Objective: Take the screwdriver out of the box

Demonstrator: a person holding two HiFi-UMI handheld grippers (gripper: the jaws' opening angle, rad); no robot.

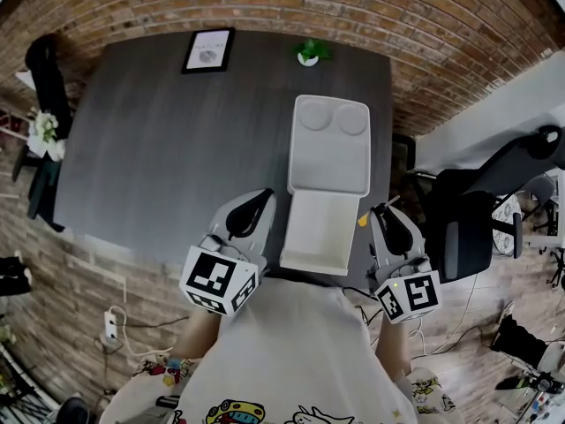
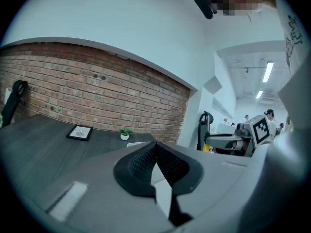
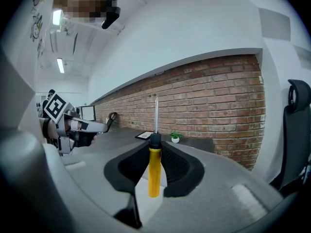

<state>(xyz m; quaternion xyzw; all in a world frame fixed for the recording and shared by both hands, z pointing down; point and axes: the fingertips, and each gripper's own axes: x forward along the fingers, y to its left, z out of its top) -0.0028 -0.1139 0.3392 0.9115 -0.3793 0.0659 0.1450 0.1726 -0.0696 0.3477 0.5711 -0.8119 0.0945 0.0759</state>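
1. Screwdriver (image 3: 154,171): it has a plain yellow handle, a short black collar above that, and a thin silvery shaft. The tip is too small to tell its type.
2. It is clamped in the right gripper (image 3: 154,144). The two black ribbed pads press on it from either side, around the collar and the top of the handle.
3. In the right gripper view it stands upright across the jaws. The shaft points up past the pads and the handle's butt end hangs below them.
4. It is out of the box (image 1: 319,230). In the head view the right gripper is just beside the right edge of the box's tray, and a small patch of yellow shows at the gripper's tip.
5. The box is white and lies open on the dark grey table (image 1: 177,148). Its lid is folded flat beyond the tray, which sits at the table's near edge.
6. The left gripper (image 2: 155,150) is fully closed with its pads together and nothing between them. It is just to the left of the tray.
7. A framed picture (image 1: 208,50) and a small potted plant (image 1: 308,53) stand at the table's far edge, well apart from the box.
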